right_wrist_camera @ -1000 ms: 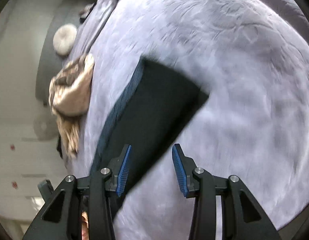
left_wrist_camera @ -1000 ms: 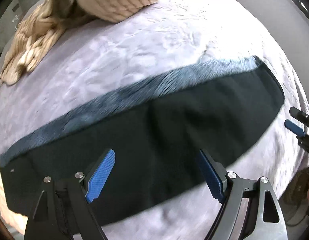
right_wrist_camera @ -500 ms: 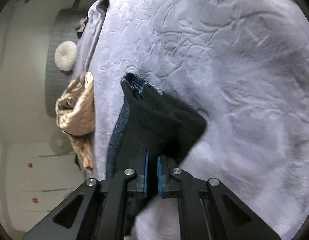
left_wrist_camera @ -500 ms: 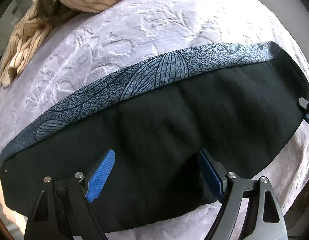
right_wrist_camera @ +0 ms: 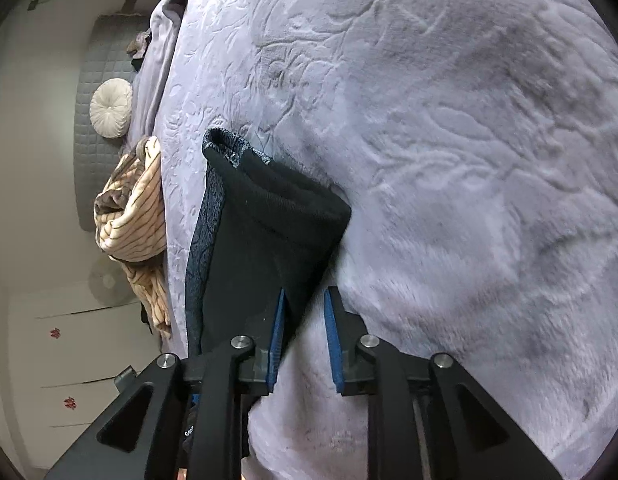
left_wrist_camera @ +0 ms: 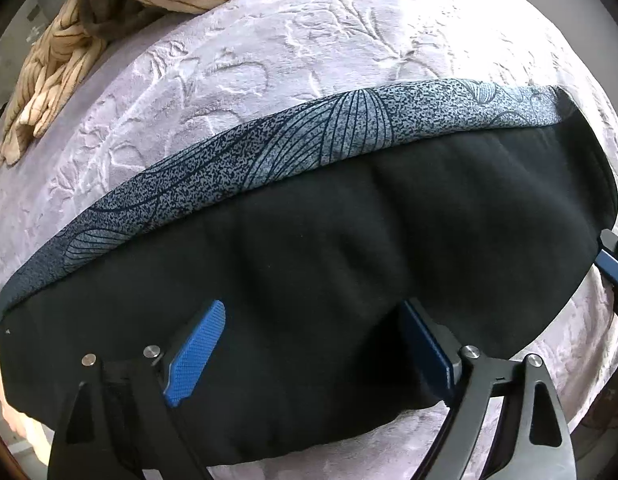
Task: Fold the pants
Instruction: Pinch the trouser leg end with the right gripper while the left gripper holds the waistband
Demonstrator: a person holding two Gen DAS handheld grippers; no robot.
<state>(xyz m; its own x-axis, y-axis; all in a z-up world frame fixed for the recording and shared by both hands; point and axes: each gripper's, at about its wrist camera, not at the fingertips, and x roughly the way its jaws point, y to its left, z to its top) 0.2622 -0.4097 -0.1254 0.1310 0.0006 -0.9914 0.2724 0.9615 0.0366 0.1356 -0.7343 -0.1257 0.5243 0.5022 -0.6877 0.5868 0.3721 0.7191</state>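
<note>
Black pants [left_wrist_camera: 349, 240] lie folded lengthwise across a lilac embossed bed cover [left_wrist_camera: 309, 40], with a blue-grey patterned strip [left_wrist_camera: 309, 136] showing along the far edge. My left gripper [left_wrist_camera: 311, 308] points straight down over the near half of the pants. Its jaws are wide and still opening, and black cloth lies under and between the pads without being pinched. In the right wrist view the end of the pants [right_wrist_camera: 269, 232] rests on the cover [right_wrist_camera: 469, 160]. The jaws of my right gripper [right_wrist_camera: 305, 293] are opening, with the cloth's edge loose between the pads. The right gripper's tip [left_wrist_camera: 611, 264] shows at the right end of the pants.
A beige striped garment [left_wrist_camera: 69, 60] is heaped at the far left of the bed, the same heap [right_wrist_camera: 137, 208] in the right wrist view. A round white cushion [right_wrist_camera: 111, 108] leans on a grey quilted headboard [right_wrist_camera: 89, 152]. White cabinet fronts [right_wrist_camera: 49, 360] stand beside the bed.
Both grippers sank toward the bed and the pants settled flat. The right gripper shut on the pants' end corner, then its jaws parted. The left jaws widened slightly.
</note>
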